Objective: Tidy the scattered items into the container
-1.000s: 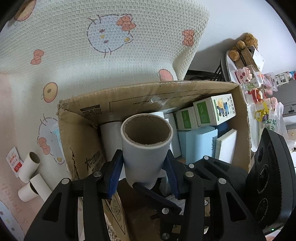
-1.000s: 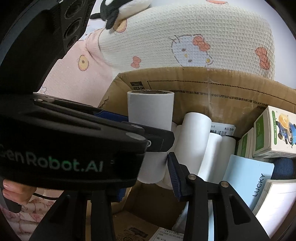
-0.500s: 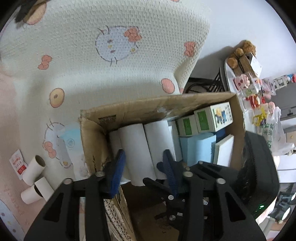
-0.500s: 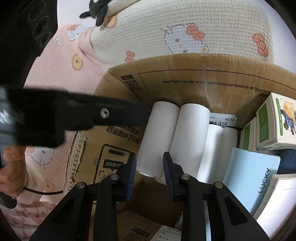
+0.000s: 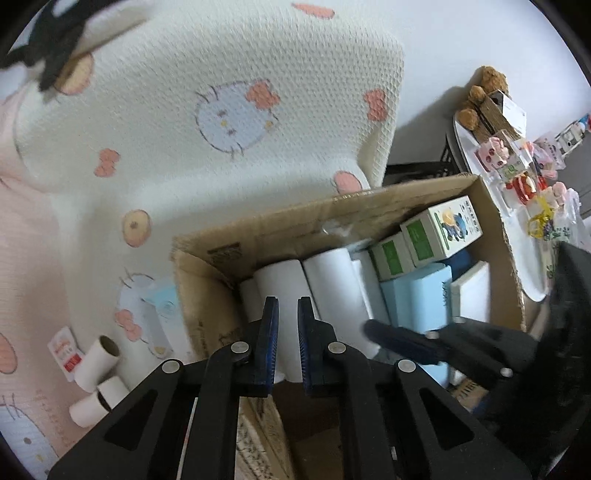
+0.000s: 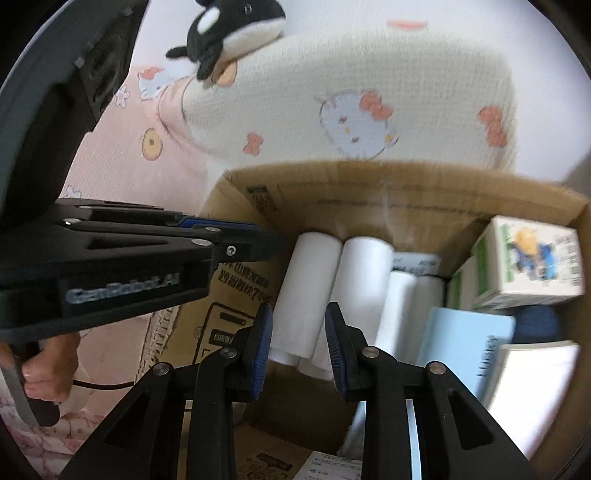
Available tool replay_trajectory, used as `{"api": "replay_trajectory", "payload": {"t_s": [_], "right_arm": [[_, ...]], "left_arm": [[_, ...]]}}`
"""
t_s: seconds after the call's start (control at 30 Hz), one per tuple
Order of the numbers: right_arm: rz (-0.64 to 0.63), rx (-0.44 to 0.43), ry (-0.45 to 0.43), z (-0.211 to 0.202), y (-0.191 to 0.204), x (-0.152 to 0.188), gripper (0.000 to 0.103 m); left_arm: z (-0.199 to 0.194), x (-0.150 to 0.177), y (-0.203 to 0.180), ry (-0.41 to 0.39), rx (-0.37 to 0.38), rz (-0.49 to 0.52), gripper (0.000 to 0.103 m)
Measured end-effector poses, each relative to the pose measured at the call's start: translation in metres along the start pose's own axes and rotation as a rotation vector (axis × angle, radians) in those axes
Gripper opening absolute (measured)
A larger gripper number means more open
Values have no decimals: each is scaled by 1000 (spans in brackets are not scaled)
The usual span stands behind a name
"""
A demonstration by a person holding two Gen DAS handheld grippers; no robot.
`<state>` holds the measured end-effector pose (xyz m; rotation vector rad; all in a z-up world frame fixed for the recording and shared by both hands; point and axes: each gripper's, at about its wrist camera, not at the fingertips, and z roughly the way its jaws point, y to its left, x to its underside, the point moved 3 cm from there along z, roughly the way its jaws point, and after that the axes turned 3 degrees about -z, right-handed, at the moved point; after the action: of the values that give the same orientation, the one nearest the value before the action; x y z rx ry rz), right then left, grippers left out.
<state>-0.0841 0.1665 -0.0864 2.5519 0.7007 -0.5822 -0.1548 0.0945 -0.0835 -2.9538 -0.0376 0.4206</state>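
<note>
An open cardboard box (image 5: 280, 225) (image 6: 369, 192) stands on a patterned bedspread. Inside lie white paper tubes (image 5: 284, 291) (image 6: 306, 291), green-and-white cartons (image 5: 439, 232) (image 6: 532, 258) and a light blue box (image 5: 417, 295) (image 6: 461, 343). My left gripper (image 5: 287, 314) is above the box's near left corner, jaws almost together, holding nothing; it also shows in the right wrist view (image 6: 236, 240). My right gripper (image 6: 298, 321) hovers over the tubes, jaws slightly apart and empty. Three loose tubes (image 5: 98, 363) lie on the bedspread, left of the box.
A small red-and-white packet (image 5: 66, 354) lies by the loose tubes. A cream cat-print pillow (image 5: 236, 118) lies behind the box, an orca plush (image 6: 225, 29) on it. A shelf with toys (image 5: 517, 166) is at the right.
My left gripper let go of the tube, which now lies in the box with the others. It pulled back and closed. My right gripper closed, then opened a little.
</note>
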Motion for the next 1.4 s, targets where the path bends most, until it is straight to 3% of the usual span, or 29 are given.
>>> {"api": "replay_trajectory", "payload": {"t_s": [0.23, 0.37, 0.53, 0.6, 0.67, 0.8, 0.97, 1.07, 1.3, 1.4], "right_arm": [[8, 113, -127, -28, 4, -12, 26], [-6, 221, -179, -42, 17, 3, 27], [29, 271, -225, -50, 19, -7, 27], [47, 332, -252, -64, 24, -3, 32], [32, 363, -267, -74, 31, 0, 44], [-14, 497, -280, -91, 45, 0, 49], [-25, 547, -311, -108, 60, 5, 66], [-46, 598, -305, -113, 71, 8, 68], [-10, 620, -285, -122, 88, 20, 71], [17, 646, -269, -125, 90, 27, 75]], "left_arm": [[-17, 9, 7, -50, 1, -3, 12], [-36, 15, 11, -143, -52, 41, 12], [-52, 22, 21, -231, -94, 65, 12], [-54, 26, 28, -239, -108, 67, 12], [-57, 31, 33, -247, -120, 71, 12], [-64, 41, 39, -255, -127, 107, 12], [-80, 55, 39, -295, -127, 171, 43], [-91, 63, 37, -331, -164, 221, 52], [-120, 82, 31, -357, -96, 299, 56], [-131, 88, 27, -398, -133, 331, 59]]}}
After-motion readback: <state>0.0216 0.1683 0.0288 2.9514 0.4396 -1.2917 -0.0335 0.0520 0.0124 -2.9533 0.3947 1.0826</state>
